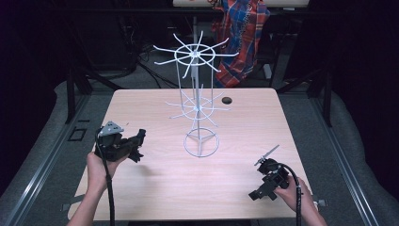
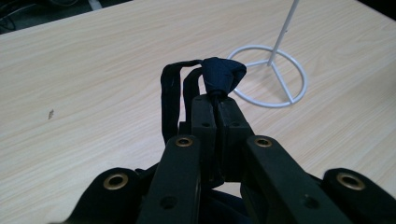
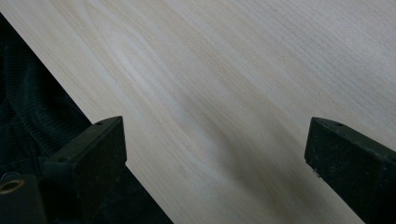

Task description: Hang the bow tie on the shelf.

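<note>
A white wire rack [image 1: 195,55] with two tiers of radial hooks stands mid-table on a ring base [image 1: 201,143], which I also see in the left gripper view [image 2: 271,77]. My left gripper [image 1: 137,141] hovers left of that base, shut on a dark navy fabric band [image 2: 224,72]. The band's bunched end pokes past the fingertips and two loops [image 2: 172,95] hang to the left. My left gripper [image 2: 217,100] points toward the base. My right gripper [image 1: 258,193] sits near the table's front right edge, open [image 3: 215,140] with only bare wood between its jaws.
The light wood table [image 1: 155,188] has a small round hole [image 1: 227,100] behind the rack. A plaid cloth [image 1: 242,33] hangs beyond the far edge. Dark clothing [image 3: 28,116] lies past the table edge in the right gripper view.
</note>
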A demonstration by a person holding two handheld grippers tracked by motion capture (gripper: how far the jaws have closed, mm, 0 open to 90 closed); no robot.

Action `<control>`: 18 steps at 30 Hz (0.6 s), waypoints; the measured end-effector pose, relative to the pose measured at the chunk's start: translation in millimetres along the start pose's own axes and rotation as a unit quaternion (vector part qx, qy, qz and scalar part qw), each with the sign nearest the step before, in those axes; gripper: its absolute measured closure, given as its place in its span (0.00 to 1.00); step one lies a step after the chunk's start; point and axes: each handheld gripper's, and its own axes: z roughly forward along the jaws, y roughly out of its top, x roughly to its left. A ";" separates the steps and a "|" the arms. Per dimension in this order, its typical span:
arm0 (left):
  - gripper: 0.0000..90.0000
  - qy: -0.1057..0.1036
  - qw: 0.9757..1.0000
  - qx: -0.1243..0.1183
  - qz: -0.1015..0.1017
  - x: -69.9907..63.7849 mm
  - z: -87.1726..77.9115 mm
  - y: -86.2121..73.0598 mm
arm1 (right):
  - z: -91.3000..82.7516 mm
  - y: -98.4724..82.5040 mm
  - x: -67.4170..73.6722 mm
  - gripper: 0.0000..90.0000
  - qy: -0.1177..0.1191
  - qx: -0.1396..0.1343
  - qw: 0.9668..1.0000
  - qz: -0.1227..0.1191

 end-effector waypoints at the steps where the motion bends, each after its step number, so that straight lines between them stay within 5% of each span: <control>1: 0.97 -0.002 1.000 -0.004 -0.003 -0.4 -0.5 0.7 | 0.0 0.0 0.1 0.06 0.000 0.000 1.000 0.000; 18: 0.97 -0.018 0.999 -0.032 -0.001 -8.3 -8.7 10.6 | -0.1 -0.6 0.3 0.06 0.005 0.000 1.000 0.003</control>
